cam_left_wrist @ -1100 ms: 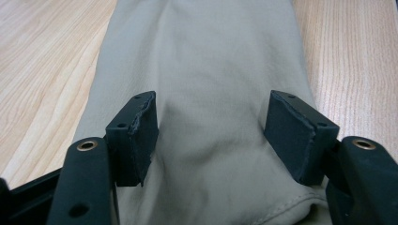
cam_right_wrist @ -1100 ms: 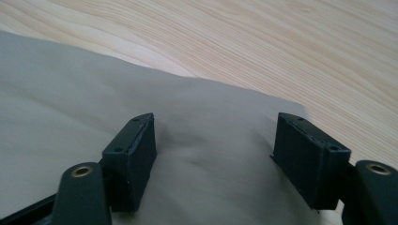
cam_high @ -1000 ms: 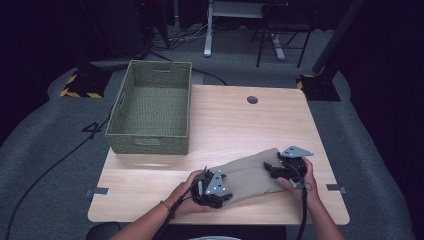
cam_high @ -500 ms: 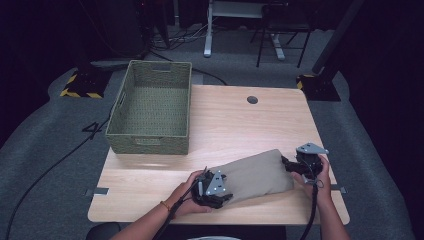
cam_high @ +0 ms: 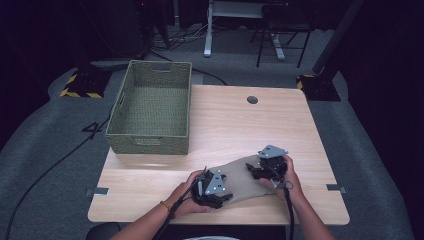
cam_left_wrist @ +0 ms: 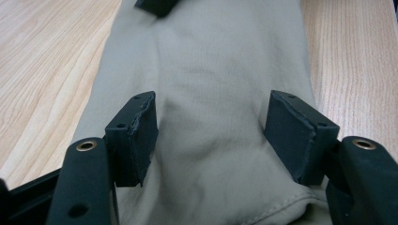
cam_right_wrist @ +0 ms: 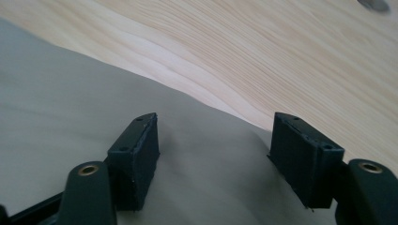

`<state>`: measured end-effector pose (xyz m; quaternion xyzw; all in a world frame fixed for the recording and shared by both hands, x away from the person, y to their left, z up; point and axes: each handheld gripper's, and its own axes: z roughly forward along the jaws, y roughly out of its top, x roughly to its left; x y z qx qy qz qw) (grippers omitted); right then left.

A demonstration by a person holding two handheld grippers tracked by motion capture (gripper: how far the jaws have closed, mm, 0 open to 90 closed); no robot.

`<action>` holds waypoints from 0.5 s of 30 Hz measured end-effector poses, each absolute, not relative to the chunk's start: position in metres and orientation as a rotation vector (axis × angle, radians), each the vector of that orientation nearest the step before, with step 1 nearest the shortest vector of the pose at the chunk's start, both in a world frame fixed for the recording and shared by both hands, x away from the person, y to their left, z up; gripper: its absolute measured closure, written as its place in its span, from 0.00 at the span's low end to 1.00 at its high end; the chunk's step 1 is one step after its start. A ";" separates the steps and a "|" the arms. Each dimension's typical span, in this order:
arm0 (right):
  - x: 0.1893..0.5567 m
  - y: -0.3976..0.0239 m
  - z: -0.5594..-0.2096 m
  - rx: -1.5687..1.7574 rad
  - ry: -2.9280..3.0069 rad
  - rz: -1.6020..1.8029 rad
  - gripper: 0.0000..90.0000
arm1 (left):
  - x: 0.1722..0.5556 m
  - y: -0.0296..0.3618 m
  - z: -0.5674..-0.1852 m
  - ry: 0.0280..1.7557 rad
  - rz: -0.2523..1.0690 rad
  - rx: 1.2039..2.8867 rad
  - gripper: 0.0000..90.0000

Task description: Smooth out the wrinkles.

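A folded beige cloth [cam_high: 240, 177] lies at the table's near edge, between both hands. My left gripper [cam_high: 224, 194] rests on its left end. In the left gripper view this gripper [cam_left_wrist: 211, 136] stands open, and the cloth [cam_left_wrist: 211, 70] bulges up slightly between the pads without being pinched. My right gripper [cam_high: 254, 171] sits over the cloth's right end. Its jaws [cam_right_wrist: 213, 154] have just been opening, with flat cloth [cam_right_wrist: 70, 93] under and between the pads, which do not press on it.
A green woven basket [cam_high: 150, 142] stands at the table's back left. The light wooden table [cam_high: 240, 125] has a cable hole [cam_high: 252, 100] near its far edge. Chair and desk legs stand on the dark floor beyond.
The right gripper swung out to the right past the cloth's end, then came back left onto the cloth. The left gripper has kept still.
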<state>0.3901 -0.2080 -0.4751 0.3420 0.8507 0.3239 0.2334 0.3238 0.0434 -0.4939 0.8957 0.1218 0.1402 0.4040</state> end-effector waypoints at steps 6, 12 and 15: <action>0.408 -0.274 -0.482 1.165 2.252 0.896 0.27 | 0.325 0.043 -0.494 0.305 0.344 2.256 0.39; 0.407 -0.325 -0.480 1.278 2.134 0.899 0.34 | 0.325 0.043 -0.494 0.312 0.345 2.255 0.39; 0.386 -0.327 -0.471 1.204 2.140 0.933 0.34 | 0.325 0.043 -0.491 0.343 0.326 2.265 0.39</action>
